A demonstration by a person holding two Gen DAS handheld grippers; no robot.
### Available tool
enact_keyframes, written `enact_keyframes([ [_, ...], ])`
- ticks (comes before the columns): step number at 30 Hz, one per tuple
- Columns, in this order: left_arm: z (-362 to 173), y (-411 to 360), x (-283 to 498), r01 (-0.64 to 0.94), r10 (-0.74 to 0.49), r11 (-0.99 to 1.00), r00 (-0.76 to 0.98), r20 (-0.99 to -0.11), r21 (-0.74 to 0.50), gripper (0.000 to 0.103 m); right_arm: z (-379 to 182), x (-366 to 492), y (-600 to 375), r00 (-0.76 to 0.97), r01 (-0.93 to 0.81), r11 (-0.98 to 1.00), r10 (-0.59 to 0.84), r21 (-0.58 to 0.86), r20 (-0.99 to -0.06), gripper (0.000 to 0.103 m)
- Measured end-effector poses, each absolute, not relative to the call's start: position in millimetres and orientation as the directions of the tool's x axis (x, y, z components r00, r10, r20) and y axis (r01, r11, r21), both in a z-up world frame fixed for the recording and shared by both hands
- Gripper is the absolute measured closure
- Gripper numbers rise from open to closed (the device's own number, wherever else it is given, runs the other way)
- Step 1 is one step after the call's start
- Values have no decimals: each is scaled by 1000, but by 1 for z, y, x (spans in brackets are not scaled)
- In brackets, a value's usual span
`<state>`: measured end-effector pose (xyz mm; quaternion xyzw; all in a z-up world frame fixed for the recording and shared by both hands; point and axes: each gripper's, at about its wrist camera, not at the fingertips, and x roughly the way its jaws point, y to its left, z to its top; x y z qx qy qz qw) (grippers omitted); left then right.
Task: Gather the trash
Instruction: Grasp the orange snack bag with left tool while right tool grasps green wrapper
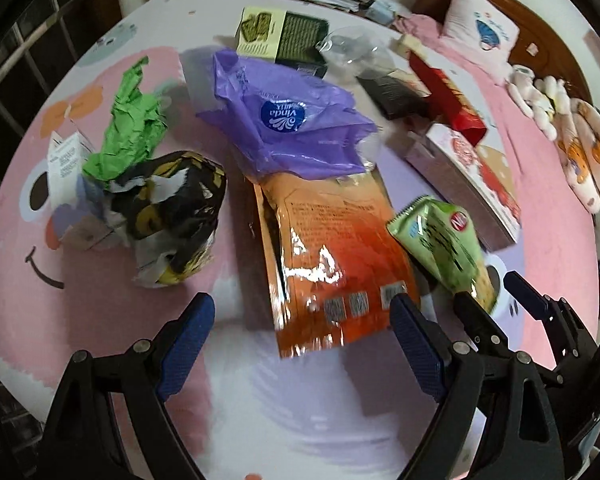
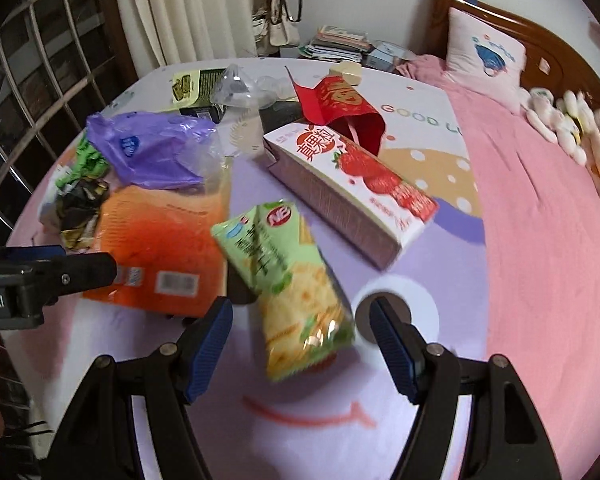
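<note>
Trash lies on a cartoon-print bedcover (image 1: 100,320). My left gripper (image 1: 304,340) is open, its fingers on either side of the near end of an orange foil pouch (image 1: 328,256), also in the right wrist view (image 2: 160,240). My right gripper (image 2: 302,348) is open around the near end of a green cracker packet (image 2: 296,280); both show at the right of the left wrist view, the gripper (image 1: 488,300) and the packet (image 1: 444,240). A purple plastic bag (image 1: 284,120) overlaps the pouch's far end. The left gripper's side (image 2: 40,276) shows at the left of the right wrist view.
Crumpled green paper (image 1: 132,128) and a black-yellow wrapper wad (image 1: 176,208) lie left. A strawberry carton (image 2: 352,184), a red envelope (image 2: 348,108), a clear plastic piece (image 2: 236,88) and a green box (image 1: 280,36) lie behind. A pink blanket (image 2: 548,220) and a pillow (image 2: 484,56) are right.
</note>
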<state>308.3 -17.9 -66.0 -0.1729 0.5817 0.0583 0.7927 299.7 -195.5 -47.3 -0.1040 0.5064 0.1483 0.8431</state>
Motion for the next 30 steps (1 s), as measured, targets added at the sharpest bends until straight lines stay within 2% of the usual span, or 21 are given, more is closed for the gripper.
enact_keyframes([
  [2, -74, -18, 315, -309, -103, 930, 302, -948, -200, 15, -53, 307, -194, 437, -368, 929, 143, -32, -888, 32],
  [4, -79, -17, 320, -322, -97, 927, 292, -951, -193, 15, -58, 312, -192, 424, -381, 924, 148, -27, -893, 51],
  [8, -88, -15, 327, -344, -102, 918, 277, -955, -198, 15, -64, 316, -188, 412, -397, 918, 162, -17, -897, 62],
  [10, -92, -15, 329, -349, -103, 916, 270, -957, -197, 15, -65, 316, -185, 403, -406, 914, 172, -7, -899, 73],
  [15, -101, -19, 336, -349, -105, 916, 261, -959, -196, 15, -67, 317, -181, 388, -414, 910, 200, 24, -900, 82],
  [23, -101, -40, 351, -307, -138, 926, 262, -955, -218, 15, -68, 316, -170, 347, -436, 893, 281, 111, -895, 85],
  [26, -99, -48, 353, -291, -159, 927, 268, -950, -237, 24, -68, 314, -165, 345, -445, 888, 292, 119, -892, 86],
  [27, -98, -51, 354, -287, -153, 930, 270, -951, -231, 34, -68, 313, -164, 349, -445, 888, 290, 115, -891, 86],
  [30, -97, -57, 356, -273, -154, 934, 272, -950, -230, 55, -69, 313, -166, 330, -434, 887, 317, 155, -889, 92],
])
